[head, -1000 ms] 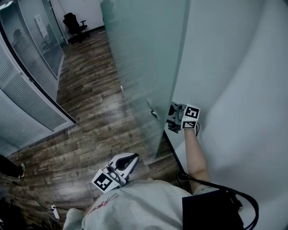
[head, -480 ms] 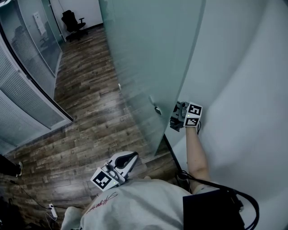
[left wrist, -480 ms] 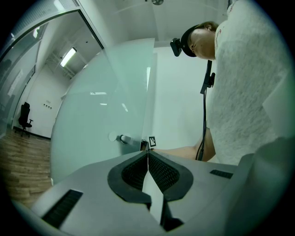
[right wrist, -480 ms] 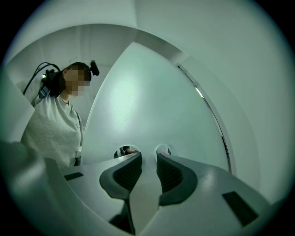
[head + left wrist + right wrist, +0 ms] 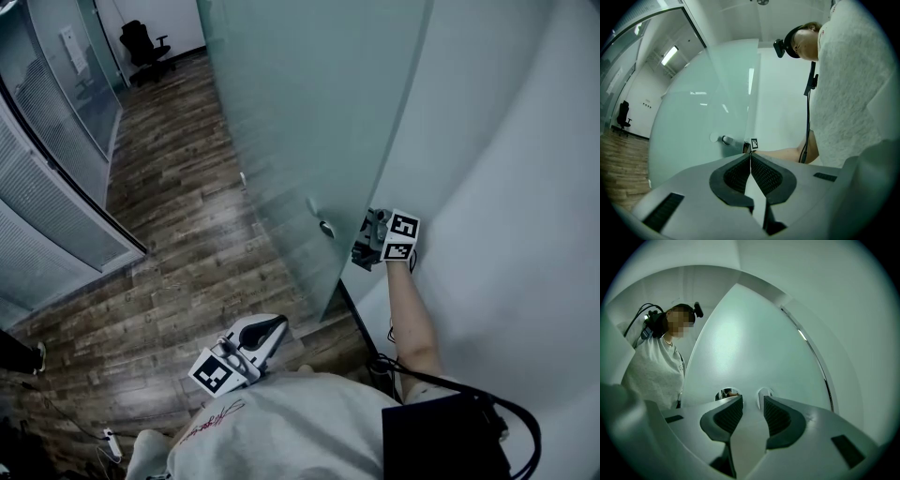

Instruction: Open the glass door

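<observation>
Right tongs point(image 5: 751, 401) are opening by the knob point(image 5: 764, 397) of the partly open glass door point(image 5: 309, 122), nothing pinched, so they could be slipping off & banging the glass. Left tongs point(image 5: 750, 157) are sitting shut, empty.

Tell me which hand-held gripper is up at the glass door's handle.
The right hand-held gripper, beside the handle of the glass door; its jaws are opening with nothing between them. The left hand-held gripper hangs shut, low by the shirt.
</observation>
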Available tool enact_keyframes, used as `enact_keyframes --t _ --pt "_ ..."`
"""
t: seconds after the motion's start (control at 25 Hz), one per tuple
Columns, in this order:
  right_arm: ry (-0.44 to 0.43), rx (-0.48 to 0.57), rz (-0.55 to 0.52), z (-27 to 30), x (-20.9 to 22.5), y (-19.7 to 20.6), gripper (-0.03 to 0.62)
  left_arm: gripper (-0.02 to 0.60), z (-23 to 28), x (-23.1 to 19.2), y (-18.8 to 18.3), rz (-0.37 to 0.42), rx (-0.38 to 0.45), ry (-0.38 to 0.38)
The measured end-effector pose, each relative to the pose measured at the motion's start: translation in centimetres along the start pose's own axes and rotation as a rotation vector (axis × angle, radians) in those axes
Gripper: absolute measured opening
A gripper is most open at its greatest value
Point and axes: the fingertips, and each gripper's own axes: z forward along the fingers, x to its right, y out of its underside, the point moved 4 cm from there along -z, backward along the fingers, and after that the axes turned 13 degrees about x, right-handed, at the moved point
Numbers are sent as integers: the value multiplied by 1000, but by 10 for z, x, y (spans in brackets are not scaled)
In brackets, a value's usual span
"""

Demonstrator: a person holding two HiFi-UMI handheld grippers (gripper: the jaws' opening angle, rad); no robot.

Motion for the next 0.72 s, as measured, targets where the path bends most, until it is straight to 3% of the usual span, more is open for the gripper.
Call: enact_keyframes --t 0.28,0.52,0.72 --pt "6 -8 -16 -16 2 -2 129 18 4 -2 8 -22 -14 22" --pt "173 -109 -226 -33 -4 8 102 18 5 -15 7 -41 -19 70" --pt "372 -69 -350 -55 -25 8 43 18 7 -25 4 -69 -7 135"
